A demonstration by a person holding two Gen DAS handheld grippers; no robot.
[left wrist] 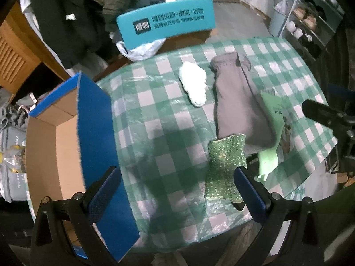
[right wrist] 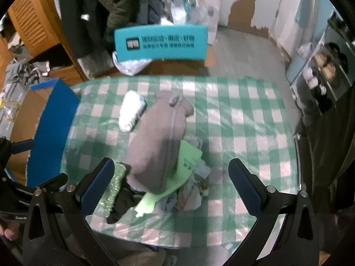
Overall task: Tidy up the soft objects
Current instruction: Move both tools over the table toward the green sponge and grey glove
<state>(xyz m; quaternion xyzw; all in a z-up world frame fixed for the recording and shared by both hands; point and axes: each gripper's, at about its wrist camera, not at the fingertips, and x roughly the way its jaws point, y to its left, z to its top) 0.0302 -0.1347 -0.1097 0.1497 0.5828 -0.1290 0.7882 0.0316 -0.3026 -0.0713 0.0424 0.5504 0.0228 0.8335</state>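
A grey folded cloth [left wrist: 238, 102] lies on the green-checked table [left wrist: 155, 88], also in the right wrist view [right wrist: 159, 141]. A white soft bundle [left wrist: 194, 84] lies to its left, also in the right wrist view [right wrist: 131, 110]. A glittery green sponge cloth [left wrist: 226, 166] lies at the near edge, also in the right wrist view [right wrist: 113, 184]. A light green packet [left wrist: 271, 133] sticks out under the grey cloth, also in the right wrist view [right wrist: 177, 173]. My left gripper [left wrist: 177, 190] is open and empty above the table's near edge, its right finger beside the sponge cloth. My right gripper [right wrist: 170, 188] is open and empty over the grey cloth's near end.
An open cardboard box [left wrist: 55, 146] with blue flaps stands left of the table, also in the right wrist view [right wrist: 51, 119]. A teal chair back [left wrist: 166, 22] is behind the table. Crumpled wrappers [right wrist: 193, 190] lie by the packet. A shelf with shoes [left wrist: 310, 26] stands at the right.
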